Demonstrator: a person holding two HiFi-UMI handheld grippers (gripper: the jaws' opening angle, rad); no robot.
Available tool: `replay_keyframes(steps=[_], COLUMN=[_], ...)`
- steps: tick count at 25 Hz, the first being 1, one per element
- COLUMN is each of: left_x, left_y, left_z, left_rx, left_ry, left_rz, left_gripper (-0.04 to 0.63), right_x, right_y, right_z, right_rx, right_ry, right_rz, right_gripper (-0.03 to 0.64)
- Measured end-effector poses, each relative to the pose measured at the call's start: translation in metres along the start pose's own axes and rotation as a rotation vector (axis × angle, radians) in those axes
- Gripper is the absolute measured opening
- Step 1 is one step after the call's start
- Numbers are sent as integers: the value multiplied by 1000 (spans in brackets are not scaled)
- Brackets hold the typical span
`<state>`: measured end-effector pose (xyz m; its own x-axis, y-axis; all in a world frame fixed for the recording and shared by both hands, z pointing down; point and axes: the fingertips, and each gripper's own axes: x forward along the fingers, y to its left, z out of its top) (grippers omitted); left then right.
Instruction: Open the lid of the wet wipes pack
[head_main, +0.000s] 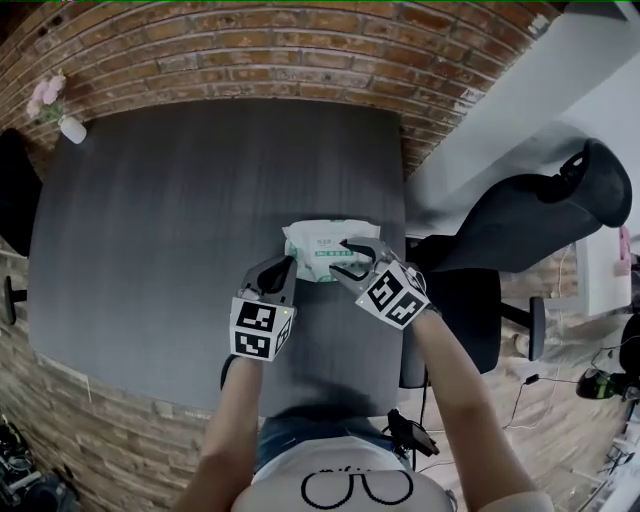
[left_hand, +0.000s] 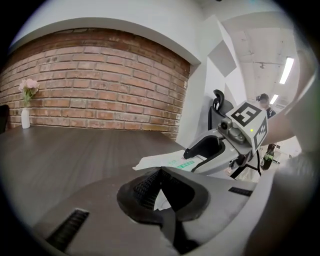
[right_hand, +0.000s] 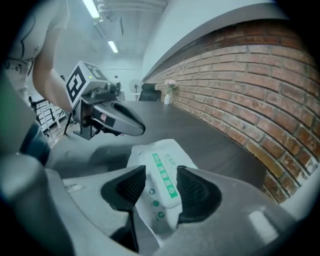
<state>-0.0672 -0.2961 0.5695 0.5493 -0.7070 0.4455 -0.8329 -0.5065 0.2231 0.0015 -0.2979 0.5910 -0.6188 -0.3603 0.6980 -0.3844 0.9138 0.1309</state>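
Wipes pack (head_main: 316, 238) on dark table (head_main: 190, 200)

The head view is dim and gray. Both gripper views bend round, with dark corners. Long ceiling lights (left_hand: 287, 70) glow bright white. A soft shadow lies on the table (right_hand: 210, 132). The wet wipes pack (right_hand: 162, 170) looks pale and a little blurry.
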Motion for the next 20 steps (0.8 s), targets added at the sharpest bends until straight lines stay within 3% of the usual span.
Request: replay_keyframes(steps=[7, 20], left_x=[16, 23], left_y=[-2, 1], left_z=[-27, -34], left_rx=[-36, -42], left_ry=[91, 126], left_rz=[1, 18], left_gripper=[-2, -2], right_x=[9, 13], right_y=[-1, -8], right_z=[-4, -4], right_rx=[-58, 21], right_ry=[29, 48], right_rz=[48, 207], right_gripper=[189, 175])
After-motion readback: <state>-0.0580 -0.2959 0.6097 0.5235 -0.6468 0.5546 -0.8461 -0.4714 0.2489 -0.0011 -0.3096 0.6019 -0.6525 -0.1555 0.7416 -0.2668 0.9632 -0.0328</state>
